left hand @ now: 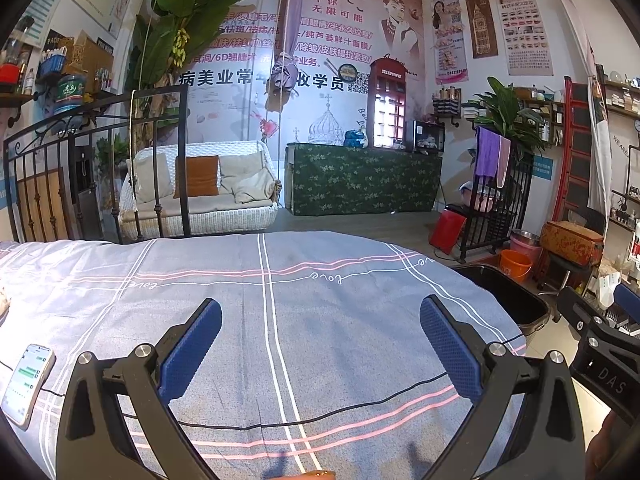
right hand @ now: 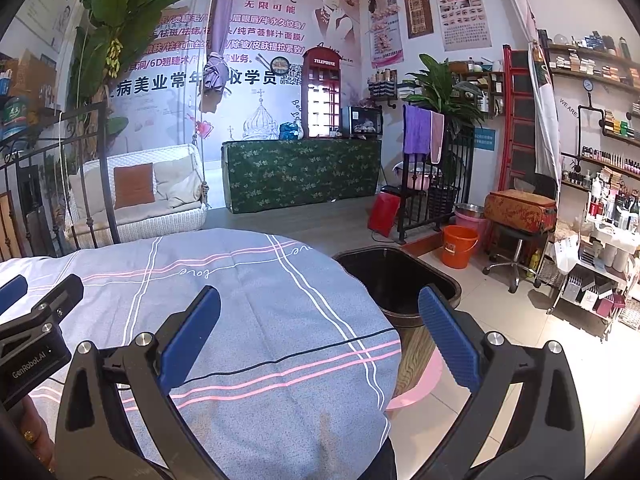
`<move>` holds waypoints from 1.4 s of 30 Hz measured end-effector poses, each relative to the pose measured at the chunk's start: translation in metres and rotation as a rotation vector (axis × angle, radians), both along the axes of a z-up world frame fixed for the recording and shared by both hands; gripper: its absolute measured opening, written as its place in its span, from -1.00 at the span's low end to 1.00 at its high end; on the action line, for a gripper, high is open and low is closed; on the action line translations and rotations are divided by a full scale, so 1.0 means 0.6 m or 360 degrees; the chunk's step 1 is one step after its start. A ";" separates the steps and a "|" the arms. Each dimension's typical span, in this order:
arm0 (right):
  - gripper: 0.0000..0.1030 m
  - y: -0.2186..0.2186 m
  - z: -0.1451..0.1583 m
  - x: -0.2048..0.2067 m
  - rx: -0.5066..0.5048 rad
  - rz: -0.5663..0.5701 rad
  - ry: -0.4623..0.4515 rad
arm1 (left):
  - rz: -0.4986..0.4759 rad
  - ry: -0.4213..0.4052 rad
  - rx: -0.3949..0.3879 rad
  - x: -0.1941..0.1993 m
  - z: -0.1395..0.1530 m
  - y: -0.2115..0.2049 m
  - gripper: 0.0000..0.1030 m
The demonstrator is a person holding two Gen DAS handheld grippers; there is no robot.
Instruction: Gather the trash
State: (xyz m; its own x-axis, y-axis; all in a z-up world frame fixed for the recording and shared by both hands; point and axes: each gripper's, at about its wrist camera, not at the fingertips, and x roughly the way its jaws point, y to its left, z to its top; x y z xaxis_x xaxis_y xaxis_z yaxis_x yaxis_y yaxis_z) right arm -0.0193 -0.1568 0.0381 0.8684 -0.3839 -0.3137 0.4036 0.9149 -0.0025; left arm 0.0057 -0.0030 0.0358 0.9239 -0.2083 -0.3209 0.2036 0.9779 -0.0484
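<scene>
The bed sheet (left hand: 280, 320) is looking like matt woven cloth, grey-blue with thin stripes. The bin (right hand: 400, 280) is showing a glossy dark inside and a wood-grain outer wall. The pads (left hand: 192, 352) are wearing rough blue rubber on matt black plastic with shiny metal screws

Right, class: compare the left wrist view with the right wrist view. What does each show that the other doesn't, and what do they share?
Only the left wrist view shows the phone lying on the sheet at the far left.

Only the right wrist view shows the shelves of bottles and the bin's wood-patterned side.

Both show the striped grey sheet, the dark bin beside it, the orange bucket, the wicker seat, and open blue fingers.
</scene>
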 end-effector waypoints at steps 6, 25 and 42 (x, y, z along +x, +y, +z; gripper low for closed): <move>0.90 0.003 0.000 0.000 0.0002 0.0000 -0.0001 | 0.0001 -0.0004 0.0000 0.000 0.000 0.000 0.90; 0.90 0.007 -0.003 0.004 0.0008 0.0005 0.0007 | -0.0002 0.0003 -0.0003 -0.002 -0.003 -0.001 0.90; 0.90 0.009 -0.009 0.009 0.0014 0.0013 0.0017 | -0.0004 0.0022 -0.0017 0.000 -0.005 -0.003 0.90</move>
